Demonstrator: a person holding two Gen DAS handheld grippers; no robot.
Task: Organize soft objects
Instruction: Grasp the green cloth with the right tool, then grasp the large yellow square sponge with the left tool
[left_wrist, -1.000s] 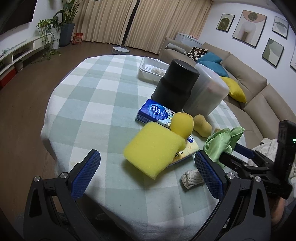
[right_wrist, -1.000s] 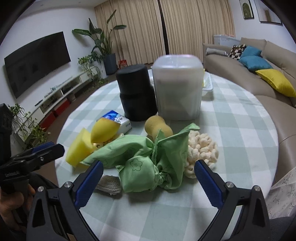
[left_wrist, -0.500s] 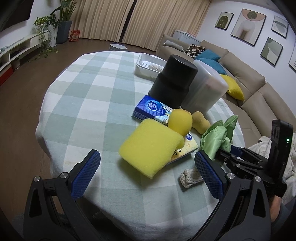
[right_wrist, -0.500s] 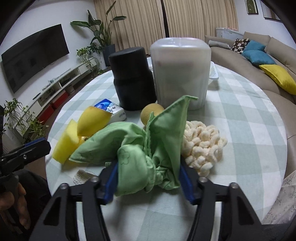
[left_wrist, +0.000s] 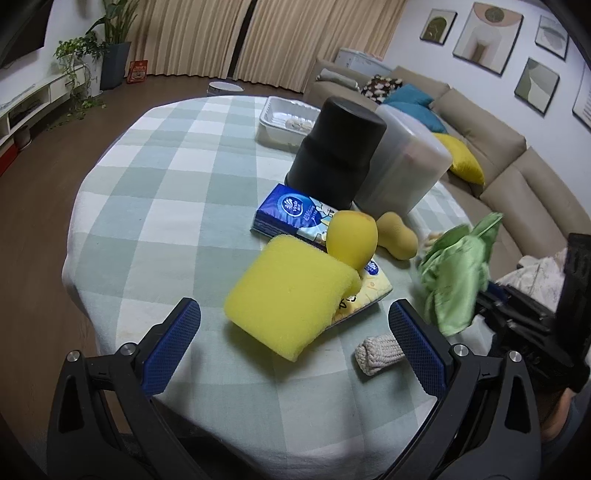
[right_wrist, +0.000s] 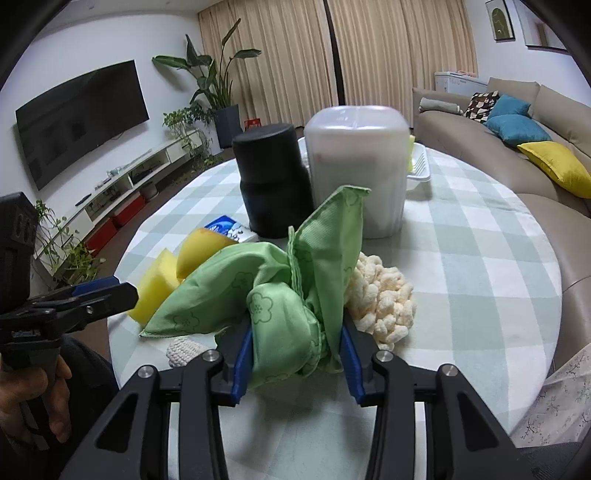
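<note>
- A home living room, read around the round table (left_wrist: 155, 206) under its green-and-white checked cloth;
- behind the table, floor-length beige curtains (right_wrist: 369, 55) cover the far wall;
- to the table's right in the right wrist view, a curved beige sofa (right_wrist: 517, 173) carries blue, yellow and patterned cushions;
- above that sofa, framed prints (left_wrist: 487, 35) hang on a white wall;
- left of the table, a wall-mounted television (right_wrist: 81, 118) sits over a low white media unit (right_wrist: 125, 188);
- beyond the table, by the curtains, tall potted plants (right_wrist: 214, 96) stand on a brown floor.
</note>
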